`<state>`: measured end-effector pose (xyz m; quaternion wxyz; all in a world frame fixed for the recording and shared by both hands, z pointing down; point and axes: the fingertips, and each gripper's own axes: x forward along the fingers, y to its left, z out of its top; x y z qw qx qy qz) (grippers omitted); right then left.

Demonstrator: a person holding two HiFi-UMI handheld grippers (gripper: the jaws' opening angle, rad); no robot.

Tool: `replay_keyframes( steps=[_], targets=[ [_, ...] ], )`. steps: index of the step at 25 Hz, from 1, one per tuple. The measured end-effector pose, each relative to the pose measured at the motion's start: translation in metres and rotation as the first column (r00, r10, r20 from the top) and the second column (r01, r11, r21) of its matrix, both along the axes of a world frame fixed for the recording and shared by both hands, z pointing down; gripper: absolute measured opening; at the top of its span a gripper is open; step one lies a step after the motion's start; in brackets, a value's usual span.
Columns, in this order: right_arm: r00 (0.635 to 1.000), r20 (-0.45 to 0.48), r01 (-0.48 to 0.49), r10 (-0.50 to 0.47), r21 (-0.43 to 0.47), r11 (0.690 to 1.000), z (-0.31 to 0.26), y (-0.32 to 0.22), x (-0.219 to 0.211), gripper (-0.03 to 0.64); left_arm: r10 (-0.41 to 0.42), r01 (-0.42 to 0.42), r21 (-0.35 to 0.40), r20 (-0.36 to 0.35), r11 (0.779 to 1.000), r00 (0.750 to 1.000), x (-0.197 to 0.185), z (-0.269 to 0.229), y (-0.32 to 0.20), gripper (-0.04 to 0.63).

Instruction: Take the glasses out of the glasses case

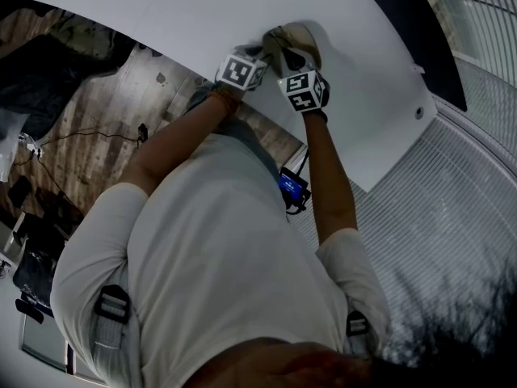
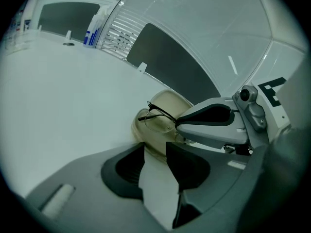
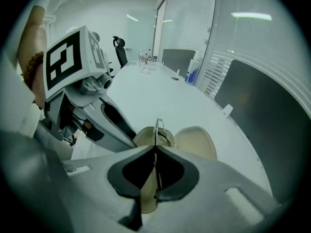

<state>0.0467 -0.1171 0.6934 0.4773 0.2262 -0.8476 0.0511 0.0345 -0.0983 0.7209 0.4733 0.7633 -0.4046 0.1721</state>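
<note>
An open beige glasses case (image 2: 170, 102) lies on the white table (image 2: 63, 96), its lid (image 3: 197, 142) folded back. Thin dark-rimmed glasses (image 2: 158, 120) stand half raised out of its lower half. My right gripper (image 3: 155, 148) is shut on the glasses (image 3: 158, 130), the thin frame pinched edge-on between its pads. My left gripper (image 2: 155, 148) sits at the case's near end, its tips closed on the rim of the lower half. In the head view both grippers (image 1: 262, 55) (image 1: 295, 61) meet at the case (image 1: 299, 37) at the table's far side.
Bottles (image 2: 92, 30) and small white stands (image 2: 142, 67) sit along the far table edge beside dark panels (image 2: 170, 64). An office chair (image 3: 120, 50) and more bottles (image 3: 146, 57) are at the table's far end. The right gripper's body (image 2: 218, 125) crosses the left gripper view.
</note>
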Motion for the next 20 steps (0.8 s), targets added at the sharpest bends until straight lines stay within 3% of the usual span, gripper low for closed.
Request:
replay_keyframes(
  steps=[20],
  targets=[
    [0.999,0.048,-0.023,0.018,0.113,0.993,-0.051,-0.009,0.006,0.015,-0.031,0.022,0.164,0.049,0.986,0.998,-0.014,-0.062,-0.021,0.149]
  ],
)
